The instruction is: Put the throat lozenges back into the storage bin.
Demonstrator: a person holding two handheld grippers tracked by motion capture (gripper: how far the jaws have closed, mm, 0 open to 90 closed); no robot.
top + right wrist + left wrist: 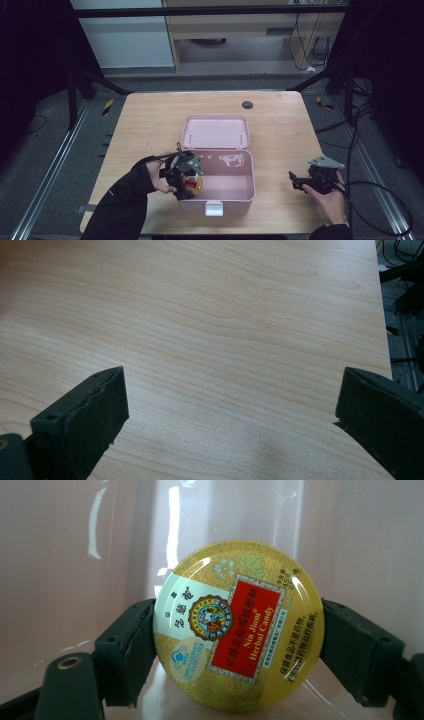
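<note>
**One candy tin held inside the pink box**

The left gripper (239,645) has its two black jaws partly closed on a single round candy tin (239,626), one pad pressed to each side of its rim. The tin's gold lid, with a red label, faces the gripper's camera, and the pink walls of the box rise close behind it. From above, the left gripper (186,176) reaches down into the left end of the one pink box (227,192), holding the tin (192,184) just inside the wall. The box's hinged lid (216,132) lies open and flat behind it. Well apart, at the right of the wooden table (150,120), the right gripper (230,415) stands with its jaws spread wide and nothing between them, bare wood beneath.
</note>
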